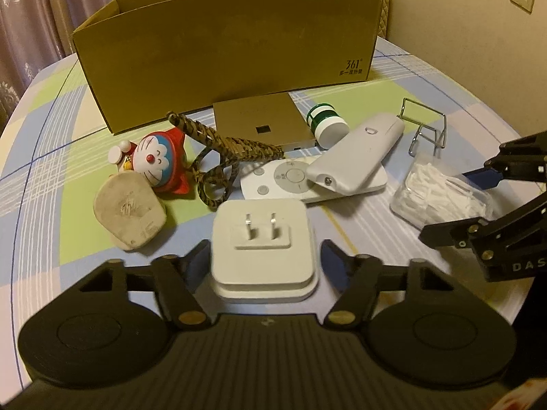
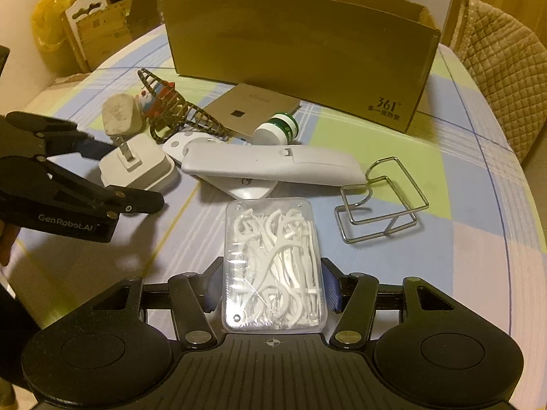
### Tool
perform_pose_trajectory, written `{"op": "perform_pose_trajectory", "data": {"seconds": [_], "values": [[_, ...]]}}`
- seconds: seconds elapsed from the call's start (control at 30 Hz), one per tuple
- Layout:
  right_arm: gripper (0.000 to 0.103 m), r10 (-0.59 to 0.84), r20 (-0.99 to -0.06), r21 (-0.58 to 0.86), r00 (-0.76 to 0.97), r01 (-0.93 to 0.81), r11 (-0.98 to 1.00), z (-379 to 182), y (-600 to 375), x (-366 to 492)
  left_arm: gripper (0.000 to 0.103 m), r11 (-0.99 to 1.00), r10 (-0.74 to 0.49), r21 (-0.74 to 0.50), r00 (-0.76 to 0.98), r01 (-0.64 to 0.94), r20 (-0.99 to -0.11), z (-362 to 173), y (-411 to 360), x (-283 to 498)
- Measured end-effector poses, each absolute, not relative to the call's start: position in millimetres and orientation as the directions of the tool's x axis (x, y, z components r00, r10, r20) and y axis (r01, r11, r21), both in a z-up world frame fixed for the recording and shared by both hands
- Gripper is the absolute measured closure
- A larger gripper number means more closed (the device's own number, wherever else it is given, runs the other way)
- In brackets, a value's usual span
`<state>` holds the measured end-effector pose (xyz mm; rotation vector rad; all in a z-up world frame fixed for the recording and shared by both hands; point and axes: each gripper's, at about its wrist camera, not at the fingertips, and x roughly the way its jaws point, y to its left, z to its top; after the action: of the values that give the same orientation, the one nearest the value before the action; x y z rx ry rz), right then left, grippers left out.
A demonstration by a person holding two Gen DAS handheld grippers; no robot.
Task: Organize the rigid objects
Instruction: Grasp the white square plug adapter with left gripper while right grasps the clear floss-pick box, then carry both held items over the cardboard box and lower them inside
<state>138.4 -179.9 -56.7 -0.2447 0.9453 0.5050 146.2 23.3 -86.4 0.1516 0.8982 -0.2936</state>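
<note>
A white plug adapter lies prongs up between the fingers of my left gripper, which stand apart beside it without touching. It also shows in the right wrist view. A clear box of white floss picks sits between the blue pads of my right gripper, which press its sides. The box shows at the right of the left wrist view. An open cardboard box stands at the back of the table.
On the checked tablecloth lie a Doraemon figure, a worn beige plug, a woven cone, a flat gold box, a green-banded white jar, two white remotes and a wire holder. A quilted chair stands right.
</note>
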Motion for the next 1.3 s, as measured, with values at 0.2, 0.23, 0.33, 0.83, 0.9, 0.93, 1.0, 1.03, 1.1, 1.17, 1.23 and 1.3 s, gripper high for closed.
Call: {"op": "perform_pose_trajectory", "data": {"seconds": [0.2,0.23,0.33,0.83,0.9,0.93,1.0,1.03,1.1,1.17,1.23,1.3], "values": [[0.050,0.300,-0.814,0.026,0.497,-0.484,0.874,-50.2,-181.4,128.0,0.043,0.958,-0.186,-0.017,0.572,0.288,-0.799,-81.1,22.4,136.8],[0.050,0.302,-0.809,0.028,0.504,-0.480,0.877,-47.0,-182.4,125.0,0.043,0.958,-0.188,-0.020,0.574,0.284,-0.797,-78.8,22.2,134.4],[0.050,0.314,-0.792,0.044,0.523,-0.464,0.885,-34.3,-187.6,119.4,0.043,0.961,-0.191,-0.027,0.590,0.276,-0.784,-67.3,22.5,129.4],[0.050,0.372,-0.598,0.046,0.710,-0.433,0.900,84.1,-179.7,195.0,0.043,0.974,-0.187,-0.014,0.765,0.226,-0.616,59.1,30.9,182.6],[0.050,0.359,-0.576,0.061,0.735,-0.400,0.915,93.1,-177.3,219.7,0.043,0.976,-0.175,0.002,0.784,0.219,-0.595,74.8,34.0,204.5],[0.050,0.353,-0.563,0.075,0.747,-0.379,0.922,96.0,-176.0,233.2,0.043,0.977,-0.168,0.007,0.793,0.212,-0.586,80.3,36.2,217.1],[0.050,0.337,-0.540,0.083,0.771,-0.349,0.933,98.1,-168.9,252.5,0.043,0.980,-0.155,0.010,0.801,0.196,-0.579,84.3,41.9,241.2],[0.050,0.325,-0.527,0.084,0.785,-0.332,0.939,98.2,-165.5,263.0,0.043,0.982,-0.150,0.008,0.802,0.190,-0.579,83.4,44.0,251.5],[0.050,0.308,-0.513,0.092,0.801,-0.306,0.948,92.6,-156.9,279.6,0.043,0.985,-0.142,-0.002,0.804,0.173,-0.577,79.7,50.1,268.2],[0.050,0.286,-0.505,0.110,0.814,-0.268,0.957,86.0,-155.5,292.7,0.043,0.987,-0.141,-0.022,0.804,0.158,-0.578,74.1,58.0,283.9],[0.050,0.276,-0.503,0.145,0.819,-0.235,0.961,78.7,-155.1,306.7,0.043,0.988,-0.147,-0.039,0.804,0.152,-0.577,67.8,63.7,298.1],[0.050,0.274,-0.510,0.159,0.815,-0.224,0.961,71.3,-153.5,317.7,0.043,0.988,-0.147,-0.050,0.804,0.145,-0.576,59.7,68.4,307.6]]}}
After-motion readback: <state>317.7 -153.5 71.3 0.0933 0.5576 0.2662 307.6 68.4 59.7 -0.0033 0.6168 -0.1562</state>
